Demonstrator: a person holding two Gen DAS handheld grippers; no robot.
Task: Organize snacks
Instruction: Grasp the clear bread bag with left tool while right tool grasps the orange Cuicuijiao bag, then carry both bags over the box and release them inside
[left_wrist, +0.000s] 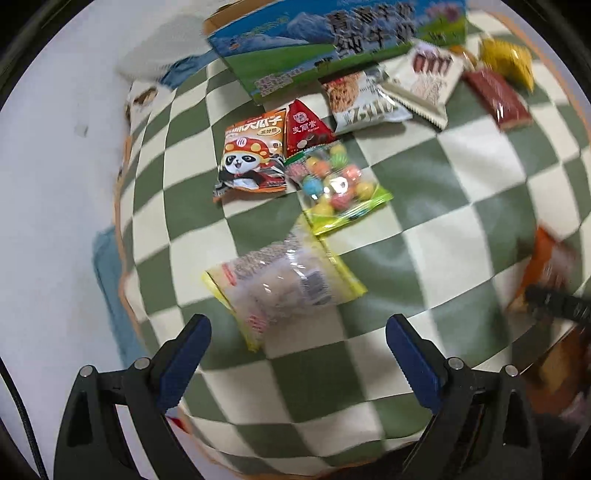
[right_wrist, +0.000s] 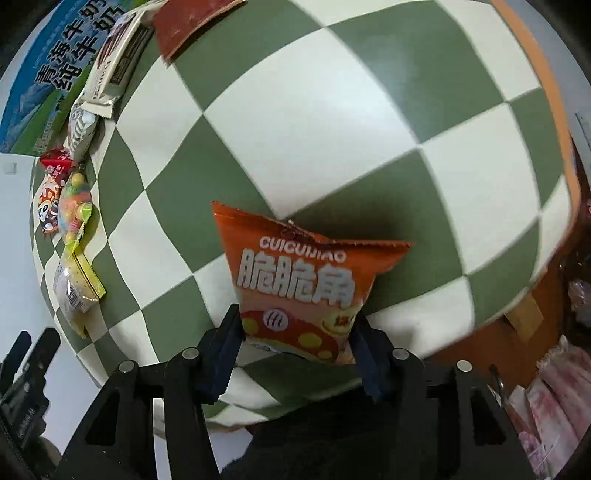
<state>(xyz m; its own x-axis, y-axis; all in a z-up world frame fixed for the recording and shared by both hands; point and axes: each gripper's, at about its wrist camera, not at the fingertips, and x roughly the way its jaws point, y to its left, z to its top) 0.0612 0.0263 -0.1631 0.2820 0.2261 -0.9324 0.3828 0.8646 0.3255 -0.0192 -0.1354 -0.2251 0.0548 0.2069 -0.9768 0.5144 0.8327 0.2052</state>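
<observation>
Right claw: my right gripper (right_wrist: 295, 343) has its blue pads pressed on both lower sides of the orange crisp bag (right_wrist: 295, 280); it holds the bag.
Crisp bag axis: long axis runs straight out from my claw, the serrated top seal at the far end, the printed front facing my right camera, the characters upright.
Crisp bag place: over the checked cloth (right_wrist: 332, 122), near its edge closest to me; whether its top touches the cloth I cannot tell.
Left claw: my left gripper (left_wrist: 295, 365) stands wide open with nothing between its pads, above the cloth's near edge.
Nearest to left claw: a clear packet with yellow edges (left_wrist: 280, 284), lying flat and aslant.
Beyond it: a clear candy-ball packet (left_wrist: 336, 184), its long axis aslant, then a panda seed packet (left_wrist: 253, 158) beside a red triangular packet (left_wrist: 306, 127).
Far edge: a blue-and-green milk carton box (left_wrist: 332, 37); its contents are hidden. More packets lie just beside it.
</observation>
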